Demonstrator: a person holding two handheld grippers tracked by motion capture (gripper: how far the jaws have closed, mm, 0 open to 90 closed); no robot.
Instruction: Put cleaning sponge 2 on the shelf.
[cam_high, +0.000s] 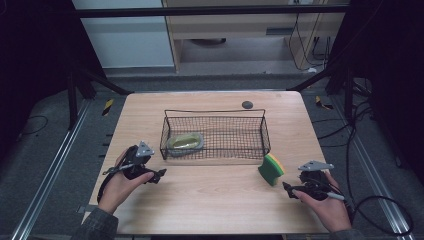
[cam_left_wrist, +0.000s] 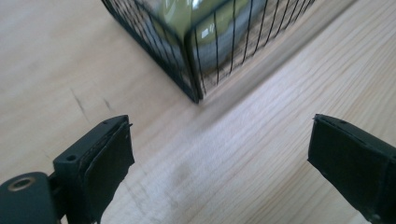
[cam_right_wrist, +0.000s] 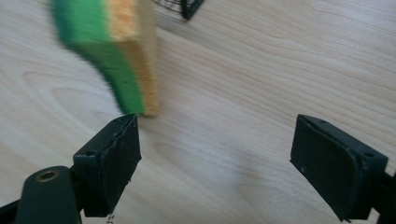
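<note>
Holding my right gripper (cam_high: 286, 186) with jaws apart and nothing between them, I am judging that the sponge (cam_high: 271, 168), standing on edge just outside the wire basket's (cam_high: 215, 134) near right corner, risks toppling if one jaw clips it.

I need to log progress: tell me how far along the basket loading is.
Done: a green-lidded container already lies inside the wire basket. In hand: nothing is gripped; the right claw stands open just short of the green and yellow sponge, which sits on the table outside the basket. The left claw is open beside the basket's corner. Left, probably: grasping the sponge and placing it in.
</note>
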